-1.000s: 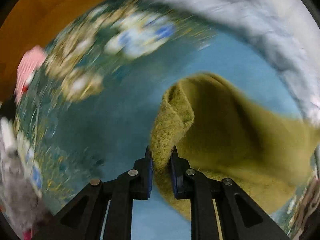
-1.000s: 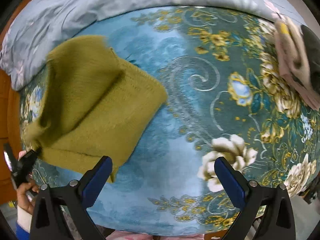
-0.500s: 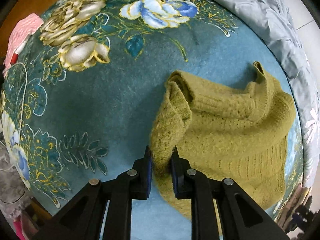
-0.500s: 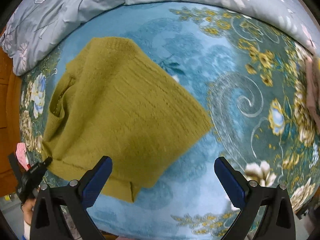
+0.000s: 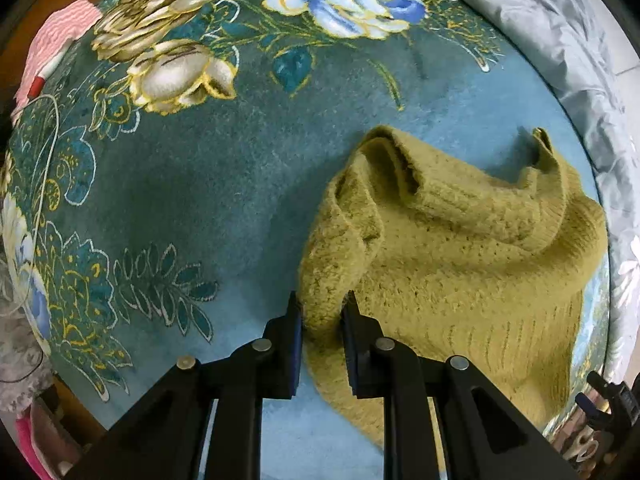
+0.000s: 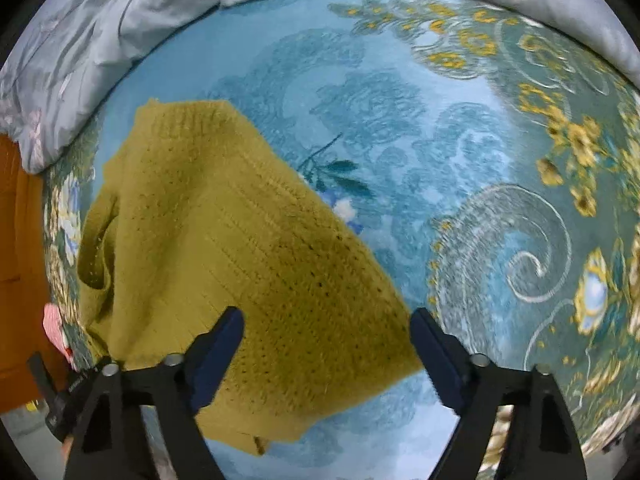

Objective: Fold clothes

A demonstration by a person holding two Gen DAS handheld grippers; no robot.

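Observation:
An olive-green knitted sweater (image 5: pixel 460 264) lies rumpled on a blue floral blanket (image 5: pixel 192 184). My left gripper (image 5: pixel 322 312) is shut on a bunched edge of the sweater, which rises in a fold between its blue-padded fingers. In the right wrist view the sweater (image 6: pixel 224 248) spreads across the lower left, mostly flat. My right gripper (image 6: pixel 326 332) hangs open just above the sweater's near part, its fingers wide apart with nothing held. The left gripper's black body shows at the far lower left of that view.
A grey floral quilt (image 6: pixel 100 40) is bunched along the far side of the bed (image 5: pixel 580 60). A pink cloth (image 5: pixel 60 40) lies at the blanket's edge by an orange wooden surface (image 6: pixel 16 260). A thin white cord (image 5: pixel 44 184) trails over the blanket's left side.
My right gripper has moved in over the sweater, which now fills the lower left between its fingers. The left gripper still pinches the same edge; the sweater has settled down onto the blanket.

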